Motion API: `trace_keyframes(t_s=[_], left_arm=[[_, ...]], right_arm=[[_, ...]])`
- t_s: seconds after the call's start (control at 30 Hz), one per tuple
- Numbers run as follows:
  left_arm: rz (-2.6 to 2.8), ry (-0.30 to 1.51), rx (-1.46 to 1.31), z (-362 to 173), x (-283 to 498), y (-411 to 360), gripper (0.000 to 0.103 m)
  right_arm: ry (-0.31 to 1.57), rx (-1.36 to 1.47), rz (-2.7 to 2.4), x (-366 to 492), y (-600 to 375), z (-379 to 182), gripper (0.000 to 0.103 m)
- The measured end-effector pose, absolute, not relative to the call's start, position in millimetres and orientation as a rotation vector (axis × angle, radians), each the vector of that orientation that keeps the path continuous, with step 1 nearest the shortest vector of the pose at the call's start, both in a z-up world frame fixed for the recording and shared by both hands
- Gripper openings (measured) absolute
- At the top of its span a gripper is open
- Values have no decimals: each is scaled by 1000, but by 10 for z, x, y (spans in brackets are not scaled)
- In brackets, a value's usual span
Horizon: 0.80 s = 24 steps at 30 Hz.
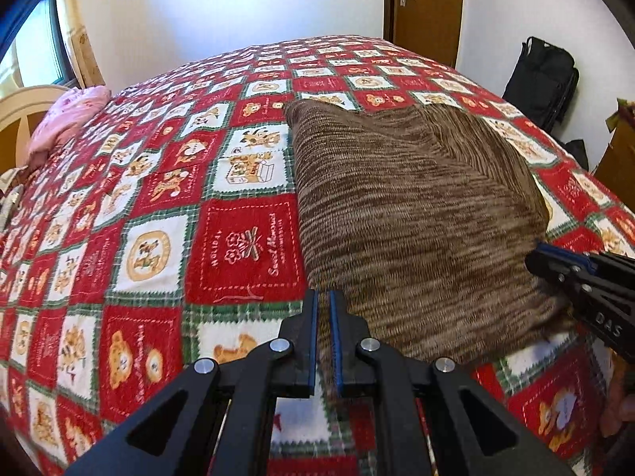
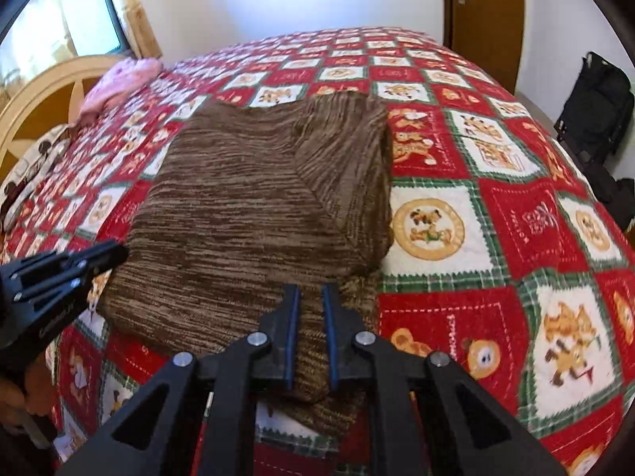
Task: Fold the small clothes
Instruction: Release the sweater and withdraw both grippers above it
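A brown striped knit garment (image 1: 397, 206) lies partly folded on the bed, its right sleeve folded over the body (image 2: 349, 166). My left gripper (image 1: 323, 305) is shut on the garment's near left hem corner, with cloth between its blue pads. My right gripper (image 2: 311, 301) is nearly shut on the near right hem (image 2: 309, 357), with cloth between its pads. Each gripper shows in the other's view: the right one at the garment's right edge (image 1: 555, 265), the left one at its left edge (image 2: 107, 254).
A red, white and green patchwork bedspread (image 1: 238, 250) covers the bed. A pink cloth (image 1: 67, 119) lies at the far left by the headboard (image 2: 39, 91). A black bag (image 1: 543, 79) stands by the wall on the right, next to a brown door (image 1: 424, 4).
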<state>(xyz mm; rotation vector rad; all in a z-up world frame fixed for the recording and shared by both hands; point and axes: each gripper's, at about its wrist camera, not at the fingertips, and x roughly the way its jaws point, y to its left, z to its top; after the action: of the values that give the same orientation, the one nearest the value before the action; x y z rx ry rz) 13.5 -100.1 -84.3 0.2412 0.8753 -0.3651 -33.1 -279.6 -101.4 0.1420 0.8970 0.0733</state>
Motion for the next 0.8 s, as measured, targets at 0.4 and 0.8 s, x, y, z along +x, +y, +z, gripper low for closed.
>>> trace_keyframes(t_s=[0.4, 0.8], left_arm=[[-379, 863, 212, -698, 1, -901, 6], [-595, 1025, -98, -671, 26, -720, 59]], right_arm=[[770, 292, -30, -884, -2781, -474, 62], [801, 392, -40, -918, -2701, -273, 62]])
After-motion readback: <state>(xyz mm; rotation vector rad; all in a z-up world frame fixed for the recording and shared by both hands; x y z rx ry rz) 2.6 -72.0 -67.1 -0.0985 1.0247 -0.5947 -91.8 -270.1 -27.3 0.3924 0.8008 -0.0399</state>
